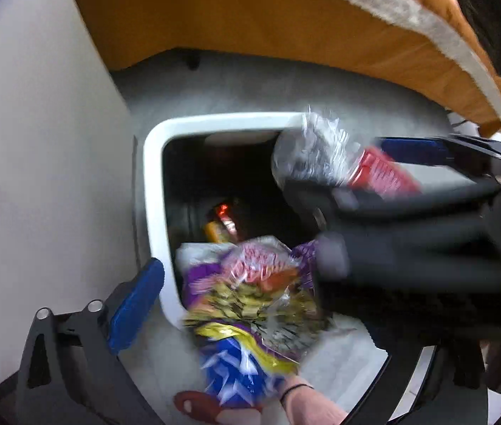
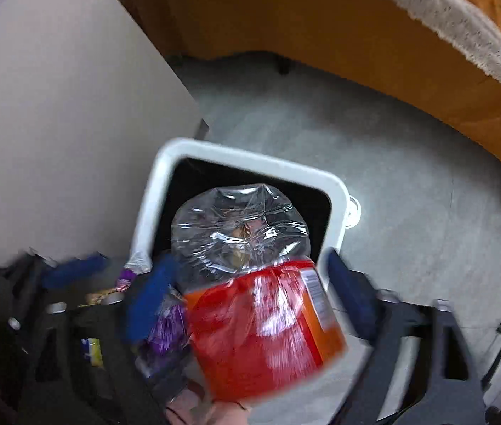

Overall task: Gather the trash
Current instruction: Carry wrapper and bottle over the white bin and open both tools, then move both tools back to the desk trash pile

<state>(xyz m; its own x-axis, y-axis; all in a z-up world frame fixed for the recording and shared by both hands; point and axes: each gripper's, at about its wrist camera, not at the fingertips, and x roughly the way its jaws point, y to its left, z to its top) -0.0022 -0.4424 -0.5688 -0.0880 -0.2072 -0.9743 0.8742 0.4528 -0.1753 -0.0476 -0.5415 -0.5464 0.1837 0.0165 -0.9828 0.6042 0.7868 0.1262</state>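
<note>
Dropping trash now: both my tongs, left gripper (image 1: 222,244) and right gripper (image 2: 250,297), are spread wide, so the bottle (image 2: 250,283) and wrappers (image 1: 246,301) are falling loose over the bin (image 2: 165,184), not in yet.

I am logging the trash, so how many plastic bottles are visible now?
1. The clear plastic bottle with a red label is between the right claw's open fingers, above the white bin. Others may be hidden inside it.

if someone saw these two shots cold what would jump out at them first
Probably the clear plastic bottle with a red label, filling the middle of the right wrist view between the blue pads of the wide-open right gripper, directly above the white-rimmed trash bin. In the left wrist view, a crumpled bundle of purple, yellow and blue snack wrappers hangs over the bin's near edge. Behind stands an orange sofa.
</note>
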